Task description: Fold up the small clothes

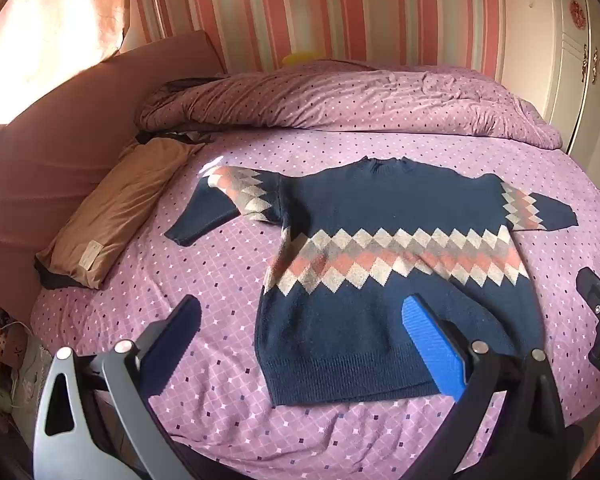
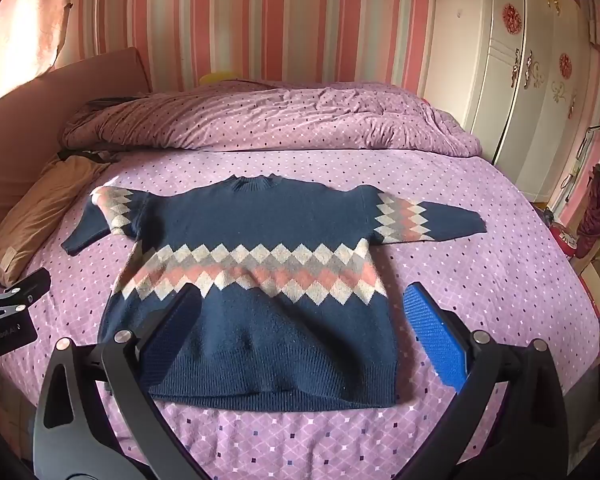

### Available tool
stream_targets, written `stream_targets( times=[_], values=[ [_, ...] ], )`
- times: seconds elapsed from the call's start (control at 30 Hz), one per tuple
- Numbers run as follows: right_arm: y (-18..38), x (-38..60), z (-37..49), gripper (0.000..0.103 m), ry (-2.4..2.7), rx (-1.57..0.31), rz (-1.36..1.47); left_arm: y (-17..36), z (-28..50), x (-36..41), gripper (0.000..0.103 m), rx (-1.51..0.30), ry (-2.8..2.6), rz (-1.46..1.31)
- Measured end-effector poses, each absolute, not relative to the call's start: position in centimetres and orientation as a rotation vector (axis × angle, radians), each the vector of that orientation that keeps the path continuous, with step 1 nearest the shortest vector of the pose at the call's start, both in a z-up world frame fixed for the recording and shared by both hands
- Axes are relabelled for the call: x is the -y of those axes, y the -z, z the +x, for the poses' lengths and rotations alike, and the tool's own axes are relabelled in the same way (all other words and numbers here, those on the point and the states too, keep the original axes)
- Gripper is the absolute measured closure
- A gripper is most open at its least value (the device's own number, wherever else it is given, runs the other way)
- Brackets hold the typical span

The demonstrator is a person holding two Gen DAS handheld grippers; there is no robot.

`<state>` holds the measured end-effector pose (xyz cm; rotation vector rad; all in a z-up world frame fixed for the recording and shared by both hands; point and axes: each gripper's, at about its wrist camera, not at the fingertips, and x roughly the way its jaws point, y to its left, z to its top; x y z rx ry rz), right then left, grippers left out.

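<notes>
Though the sweater point(image 2: 256, 280) lies spread flat on the bed point(image 2: 480, 280), front up and collar toward the far duvet point(image 2: 268, 120), no fold looks made yet; its right sleeve reaches straight out, the other bends back on itself beside the pillow point(image 1: 112, 216); sleeves, sides and hem are, I judge, all left to do. The left gripper point(image 1: 300, 324) and right gripper point(image 2: 300, 312) hover over the hem, jaws wide, holding nothing. The left view shows the pillow whole against the headboard point(image 1: 52, 140); the right view shows only part of it, but adds the wardrobe point(image 2: 512, 92) doors and clutter past the bed's right edge.
</notes>
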<state>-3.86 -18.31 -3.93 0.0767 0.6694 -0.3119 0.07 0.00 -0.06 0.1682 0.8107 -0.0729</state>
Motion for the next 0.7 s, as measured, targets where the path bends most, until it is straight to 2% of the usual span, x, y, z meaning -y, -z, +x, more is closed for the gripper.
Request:
stream_targets(
  times=[0.7],
  values=[
    [3.96,18.39,-3.64,0.003,0.315,-0.666,0.075,-0.11,-0.08,0.48,0.002,-0.796,0.081,0.162]
  ],
)
